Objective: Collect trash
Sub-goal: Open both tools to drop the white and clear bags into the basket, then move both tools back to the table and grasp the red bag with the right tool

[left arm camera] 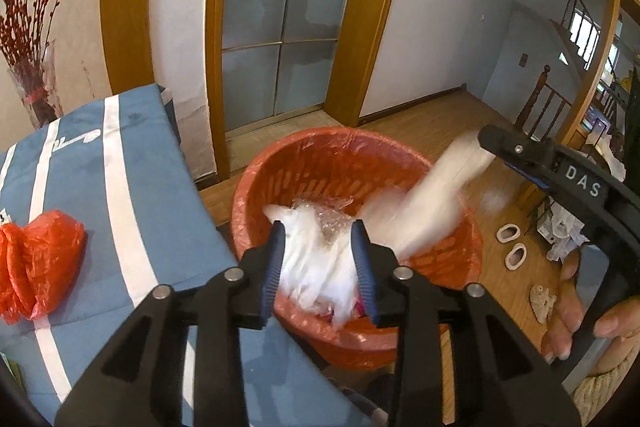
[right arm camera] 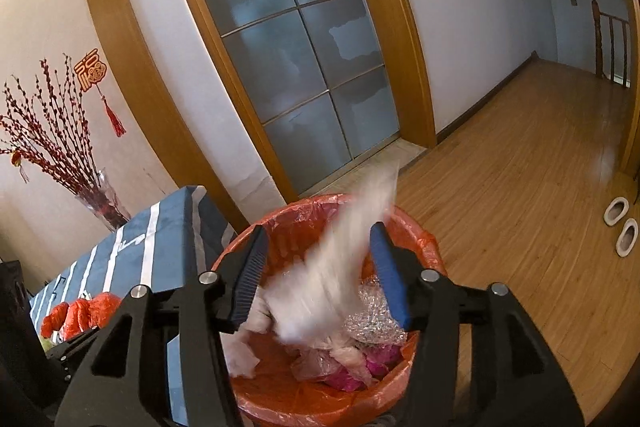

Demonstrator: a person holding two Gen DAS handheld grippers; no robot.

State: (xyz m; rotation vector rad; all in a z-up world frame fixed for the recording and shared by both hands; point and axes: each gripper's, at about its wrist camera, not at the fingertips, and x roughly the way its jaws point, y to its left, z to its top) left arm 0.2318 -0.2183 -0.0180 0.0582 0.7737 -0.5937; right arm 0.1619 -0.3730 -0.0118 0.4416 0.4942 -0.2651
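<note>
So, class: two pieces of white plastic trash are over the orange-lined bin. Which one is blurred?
The long white plastic strip between the right gripper fingers is blurred; the crumpled white plastic bag between the left gripper fingers looks sharp.

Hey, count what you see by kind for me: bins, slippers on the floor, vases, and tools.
Bin: 1
Slippers: 2
Vase: 1
Tools: 2, left tool and right tool
Total: 6

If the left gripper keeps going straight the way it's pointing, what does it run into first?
Probably the white plastic already between the left gripper's open jaws. Behind it lies the rest of the trash inside the orange-lined bin. Depth is hard to judge in the fisheye view, and the plastic is blurred.
</note>
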